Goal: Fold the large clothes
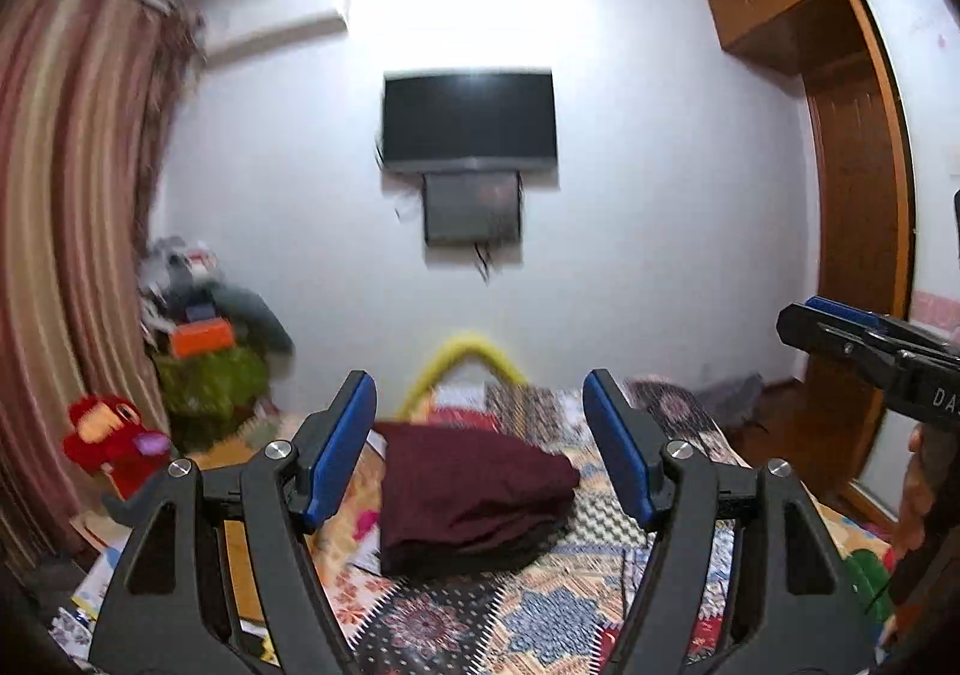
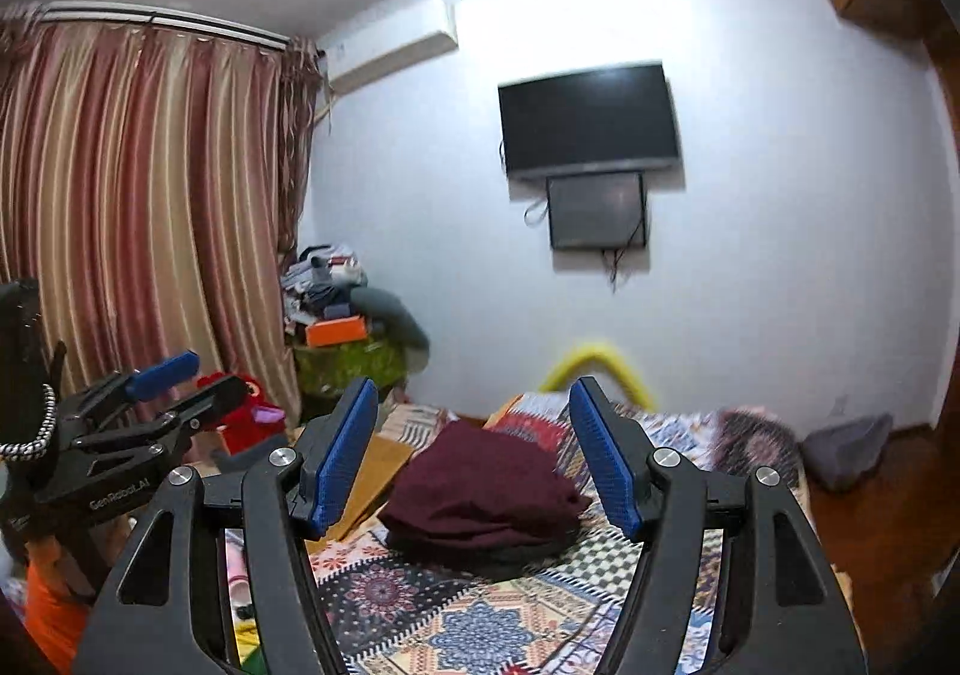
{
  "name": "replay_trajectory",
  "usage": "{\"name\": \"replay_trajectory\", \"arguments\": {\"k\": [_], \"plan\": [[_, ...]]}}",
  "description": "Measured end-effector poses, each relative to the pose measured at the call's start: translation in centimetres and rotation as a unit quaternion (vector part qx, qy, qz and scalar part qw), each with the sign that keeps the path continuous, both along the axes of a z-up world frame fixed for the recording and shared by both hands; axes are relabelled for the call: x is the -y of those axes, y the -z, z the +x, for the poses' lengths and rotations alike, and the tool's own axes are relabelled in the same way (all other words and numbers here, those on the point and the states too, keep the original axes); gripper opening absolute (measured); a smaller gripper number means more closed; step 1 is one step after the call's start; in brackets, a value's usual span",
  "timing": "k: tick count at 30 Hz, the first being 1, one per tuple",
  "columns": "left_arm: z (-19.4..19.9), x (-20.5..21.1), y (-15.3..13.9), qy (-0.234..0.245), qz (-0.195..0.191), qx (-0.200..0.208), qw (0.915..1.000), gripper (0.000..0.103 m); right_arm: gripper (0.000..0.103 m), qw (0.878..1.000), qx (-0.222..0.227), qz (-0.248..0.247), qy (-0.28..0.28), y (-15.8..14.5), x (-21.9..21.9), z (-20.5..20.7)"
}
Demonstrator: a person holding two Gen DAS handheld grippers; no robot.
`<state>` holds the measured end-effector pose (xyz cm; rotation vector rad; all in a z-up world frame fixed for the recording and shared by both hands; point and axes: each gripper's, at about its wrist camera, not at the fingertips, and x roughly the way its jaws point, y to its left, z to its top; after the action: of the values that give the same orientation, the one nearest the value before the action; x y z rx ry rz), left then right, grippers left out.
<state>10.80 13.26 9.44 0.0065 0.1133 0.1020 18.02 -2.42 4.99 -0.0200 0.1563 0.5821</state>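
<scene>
A dark maroon garment (image 1: 471, 495) lies folded in a compact stack on the patterned bedspread (image 1: 540, 615); it also shows in the right wrist view (image 2: 486, 495). My left gripper (image 1: 480, 435) is open and empty, held above and short of the garment. My right gripper (image 2: 474, 435) is open and empty, also raised short of the garment. The right gripper shows at the right edge of the left wrist view (image 1: 870, 345). The left gripper shows at the left of the right wrist view (image 2: 168, 393).
A TV (image 1: 470, 120) hangs on the far wall. Striped curtains (image 2: 138, 207) hang at the left. A pile of clothes and boxes (image 1: 204, 327) and a red plush toy (image 1: 114, 444) sit at the left. A wooden wardrobe (image 1: 858, 195) stands at the right.
</scene>
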Motion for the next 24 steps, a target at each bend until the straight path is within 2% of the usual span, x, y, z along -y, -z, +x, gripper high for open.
{"name": "replay_trajectory", "arguments": {"k": [4,7,9,11,14,24], "plan": [[-2.9,1.1,0.9,0.001,-0.011,0.029,0.9995,0.075,0.067,1.000,0.012,0.000,0.020,1.1,-0.3,-1.0],[-4.1,1.9,1.5,-0.022,0.006,0.041,0.9989,0.088,0.085,0.999,0.018,-0.007,0.043,1.4,-0.4,-1.0],[-4.7,2.1,2.1,-0.028,0.003,0.041,0.9988,0.100,0.091,0.999,0.016,-0.006,0.050,1.3,-0.2,-0.9],[-4.7,2.0,2.6,-0.027,-0.011,0.031,0.9991,0.102,0.103,0.998,0.009,-0.005,0.059,1.5,-0.1,-0.7],[-4.4,1.8,3.1,-0.044,-0.010,0.020,0.9988,0.102,0.103,0.998,0.003,-0.005,0.065,1.7,0.2,-0.8],[-3.9,1.5,4.2,-0.049,-0.020,0.003,0.9986,0.103,0.103,0.998,-0.004,-0.011,0.063,2.5,0.7,-1.7]]}}
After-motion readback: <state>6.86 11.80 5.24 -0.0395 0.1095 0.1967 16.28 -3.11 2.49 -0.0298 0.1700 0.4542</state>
